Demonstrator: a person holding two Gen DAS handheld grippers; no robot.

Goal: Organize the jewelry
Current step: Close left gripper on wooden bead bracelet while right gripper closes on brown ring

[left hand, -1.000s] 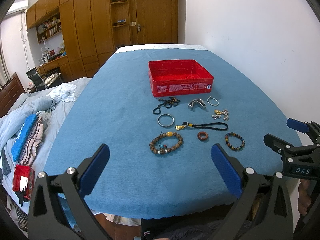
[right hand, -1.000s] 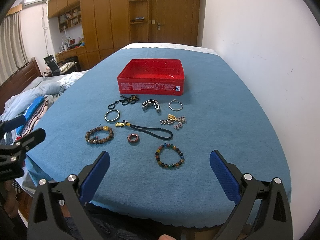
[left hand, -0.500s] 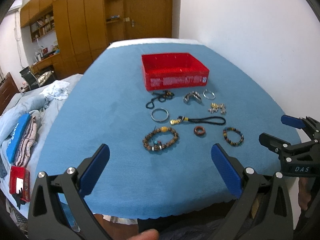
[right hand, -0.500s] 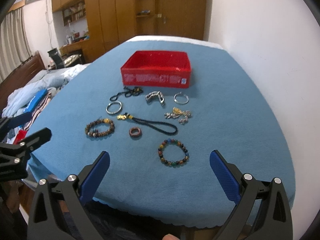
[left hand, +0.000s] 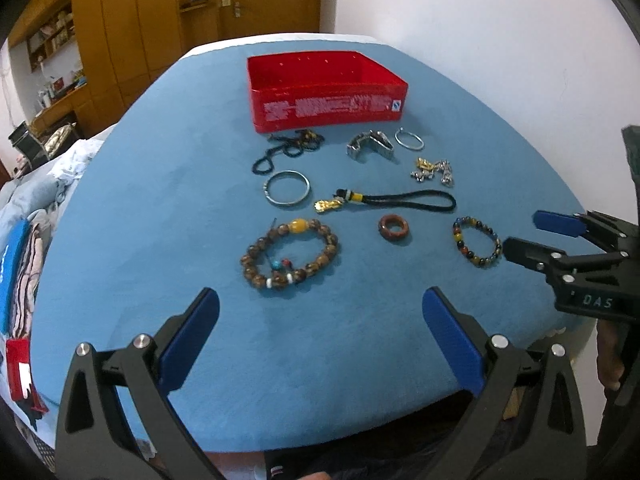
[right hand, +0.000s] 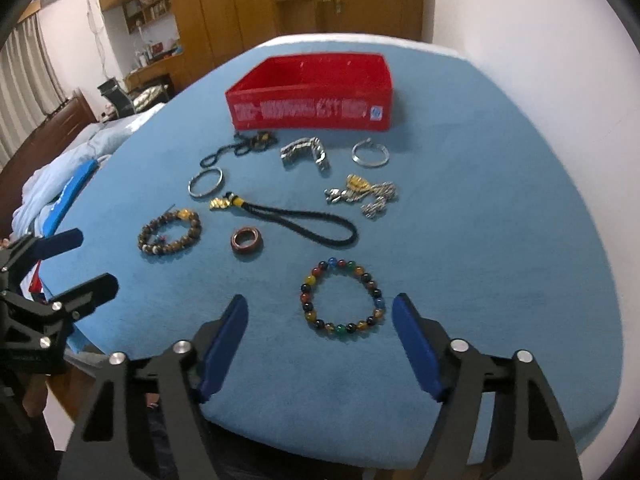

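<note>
Multicoloured glass-bead bracelet (right hand: 343,297) lies flat on blue tablecloth (right hand: 480,240), near front edge, just ahead of right gripper (right hand: 320,320), jaws spread wide, nothing held. Past it: reddish-brown stone ring (right hand: 247,241), black braided cord with gold charm (right hand: 296,218), brown wooden-bead bracelet (right hand: 169,231), two silver bangles, silver chain pieces. Open red rectangular tin (right hand: 312,94) sits farther back, nothing visible inside. Left gripper (left hand: 320,320) hovers above front edge, jaws spread, holding nothing, brown bracelet just ahead.

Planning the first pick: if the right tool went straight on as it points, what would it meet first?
Most likely the multicolored bead bracelet, lying flat between the open right tool fingers' line; depth is unclear.
</note>
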